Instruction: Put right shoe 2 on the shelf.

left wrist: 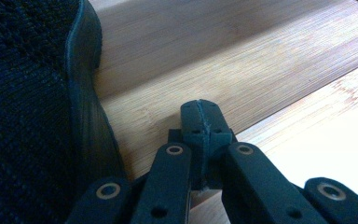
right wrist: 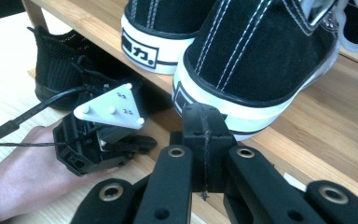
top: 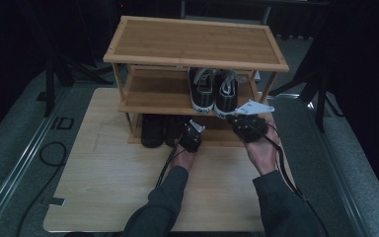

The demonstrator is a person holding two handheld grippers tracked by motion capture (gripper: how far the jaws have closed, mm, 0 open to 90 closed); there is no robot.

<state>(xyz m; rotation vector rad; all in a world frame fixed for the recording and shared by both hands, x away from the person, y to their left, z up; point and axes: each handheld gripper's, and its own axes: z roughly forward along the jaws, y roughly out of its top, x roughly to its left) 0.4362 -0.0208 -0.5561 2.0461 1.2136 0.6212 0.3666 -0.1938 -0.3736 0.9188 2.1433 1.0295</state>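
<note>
A pair of black-and-white canvas sneakers [top: 213,91] stands on the middle shelf of a bamboo shoe rack [top: 192,42], heels toward me. A pair of black knit shoes [top: 158,129] sits on the bottom shelf at the left. My left gripper [top: 192,132] is shut and empty, its tips [left wrist: 200,112] over the bottom shelf just right of the black knit shoe [left wrist: 28,93]. My right gripper [top: 244,123] is shut and empty, with its tips [right wrist: 204,122] right at the white heel of the nearer sneaker [right wrist: 261,56]; I cannot tell if they touch. The left gripper [right wrist: 103,135] lies lower, to its left.
The rack stands at the far end of a light wooden table [top: 113,173]. Its top shelf is bare, as is the left half of the middle shelf [top: 153,91]. Cables [top: 286,173] trail back from both grippers. Dark floor and stands surround the table.
</note>
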